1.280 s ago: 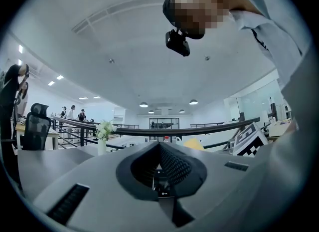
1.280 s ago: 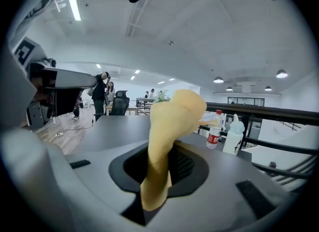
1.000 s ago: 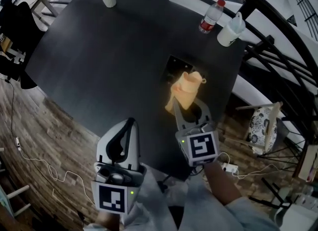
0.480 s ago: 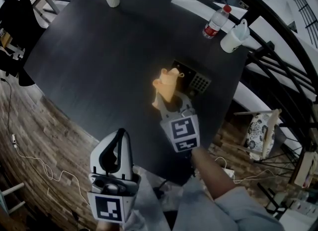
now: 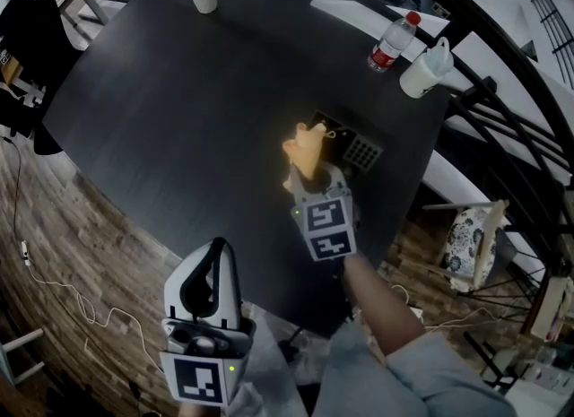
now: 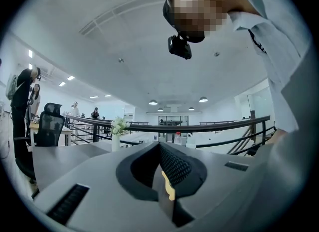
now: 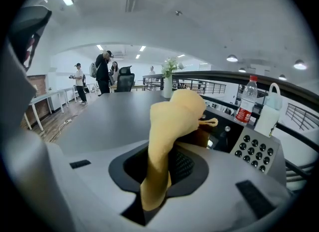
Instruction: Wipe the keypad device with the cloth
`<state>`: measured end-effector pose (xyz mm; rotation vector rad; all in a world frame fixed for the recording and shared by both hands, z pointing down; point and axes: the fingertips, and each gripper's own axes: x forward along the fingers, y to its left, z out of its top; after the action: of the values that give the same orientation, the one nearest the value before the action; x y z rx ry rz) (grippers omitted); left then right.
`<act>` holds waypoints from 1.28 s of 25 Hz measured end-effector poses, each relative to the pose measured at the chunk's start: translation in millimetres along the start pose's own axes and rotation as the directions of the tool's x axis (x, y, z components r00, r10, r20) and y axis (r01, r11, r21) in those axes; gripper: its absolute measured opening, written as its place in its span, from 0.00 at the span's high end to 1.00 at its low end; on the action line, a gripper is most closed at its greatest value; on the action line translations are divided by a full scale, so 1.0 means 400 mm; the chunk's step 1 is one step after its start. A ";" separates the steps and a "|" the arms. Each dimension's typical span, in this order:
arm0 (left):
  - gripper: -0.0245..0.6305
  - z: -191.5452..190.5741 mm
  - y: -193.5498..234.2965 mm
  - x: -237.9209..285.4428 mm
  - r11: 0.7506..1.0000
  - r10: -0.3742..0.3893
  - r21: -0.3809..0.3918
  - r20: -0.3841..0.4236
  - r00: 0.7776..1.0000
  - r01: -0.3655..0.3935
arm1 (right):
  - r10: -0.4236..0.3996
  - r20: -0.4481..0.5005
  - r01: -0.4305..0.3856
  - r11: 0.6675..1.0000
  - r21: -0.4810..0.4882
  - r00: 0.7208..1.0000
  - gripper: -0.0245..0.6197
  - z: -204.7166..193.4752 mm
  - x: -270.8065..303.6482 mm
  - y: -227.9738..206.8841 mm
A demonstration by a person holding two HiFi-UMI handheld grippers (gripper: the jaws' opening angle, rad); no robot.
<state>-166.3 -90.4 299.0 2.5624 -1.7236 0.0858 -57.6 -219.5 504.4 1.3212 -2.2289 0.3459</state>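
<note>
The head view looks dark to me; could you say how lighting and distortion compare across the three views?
Head view: dim, the black table swallowing detail, only the cloth bright. Left gripper view: evenly lit, strong fisheye, black corners. Right gripper view: same fisheye bending the railing; the keypad device reads clearly.

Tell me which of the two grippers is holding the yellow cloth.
The right gripper, its jaws clamped on the yellow cloth by the keypad device; the left gripper is shut with nothing between its jaws.

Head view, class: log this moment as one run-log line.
right gripper: shut on crumpled yellow cloth | cloth: over black keypad device's left end | left gripper: shut, empty
</note>
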 end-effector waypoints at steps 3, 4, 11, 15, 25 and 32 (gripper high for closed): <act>0.94 0.001 -0.004 0.002 1.000 -0.006 0.011 0.000 1.000 0.006 | -0.034 -0.022 0.035 0.999 0.021 0.999 0.85 -0.014 -0.008 -0.026; 0.94 0.001 -0.006 0.003 1.000 -0.009 0.013 0.001 1.000 0.009 | -0.045 -0.029 0.045 0.999 0.028 0.999 0.85 -0.020 -0.012 -0.034; 0.94 0.009 -0.019 0.015 0.999 -0.032 0.015 0.010 0.999 0.032 | -0.105 -0.057 0.109 0.991 0.074 0.993 0.85 -0.046 -0.055 -0.083; 0.94 0.011 -0.028 0.024 0.999 -0.044 0.014 0.017 0.999 0.044 | -0.138 -0.070 0.144 0.985 0.090 0.988 0.85 -0.069 -0.087 -0.114; 0.94 0.020 -0.048 0.033 0.998 -0.068 0.013 0.030 0.997 0.068 | -0.207 -0.114 0.220 0.969 0.112 0.972 0.85 -0.136 -0.172 -0.180; 0.94 0.031 -0.051 0.028 0.998 -0.064 0.011 0.042 0.997 0.064 | -0.228 -0.142 0.244 0.964 0.108 0.963 0.85 -0.153 -0.210 -0.196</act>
<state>-142.9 -93.9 287.1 2.6426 -1.6565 0.0367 61.9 -167.7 505.2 1.5668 -1.9447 0.4734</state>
